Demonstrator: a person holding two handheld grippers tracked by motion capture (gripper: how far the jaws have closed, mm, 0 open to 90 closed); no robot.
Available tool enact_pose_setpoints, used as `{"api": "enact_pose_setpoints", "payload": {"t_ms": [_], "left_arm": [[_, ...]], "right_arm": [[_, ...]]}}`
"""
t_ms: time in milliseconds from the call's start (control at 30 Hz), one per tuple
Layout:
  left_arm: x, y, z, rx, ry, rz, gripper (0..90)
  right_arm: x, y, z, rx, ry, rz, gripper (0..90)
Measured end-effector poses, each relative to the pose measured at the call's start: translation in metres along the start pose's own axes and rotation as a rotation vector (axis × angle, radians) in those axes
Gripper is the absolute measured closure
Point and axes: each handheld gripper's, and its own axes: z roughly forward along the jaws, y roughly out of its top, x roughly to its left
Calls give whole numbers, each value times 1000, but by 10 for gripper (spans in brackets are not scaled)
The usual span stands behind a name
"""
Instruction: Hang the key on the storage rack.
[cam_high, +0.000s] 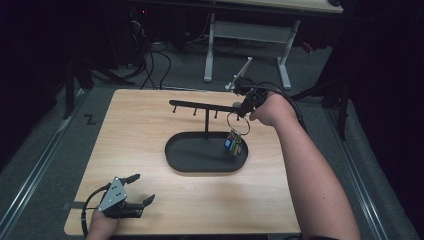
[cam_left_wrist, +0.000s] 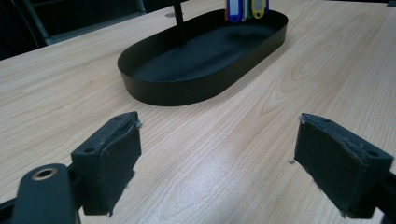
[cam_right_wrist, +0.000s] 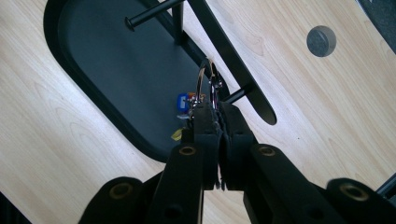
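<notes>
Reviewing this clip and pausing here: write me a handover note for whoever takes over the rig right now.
Right tool: shut on the key ring, held up by the rack's bar, close to a peg.
Left tool: open, holding nothing, low over the table near the front edge.
Key tags dangle from the ring over the right end of the black tray.
Done: ring picked up and brought to the rack.
Left: probably hook the ring on a peg, then release.
</notes>
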Motion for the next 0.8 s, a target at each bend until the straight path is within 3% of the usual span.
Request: {"api": "enact_pose_setpoints", "payload": {"t_ms": [300, 500, 800], "left_arm": [[0, 0, 0, 0, 0, -1, 150], [0, 0, 0, 0, 0, -1, 150], [0, 0, 0, 2, 0, -1, 150]], "right_arm": [[-4, 0, 4, 2, -19, 11, 873], [-3, -1, 3, -18, -7, 31, 870], [0, -5, -6, -64, -17, 53, 777]]}}
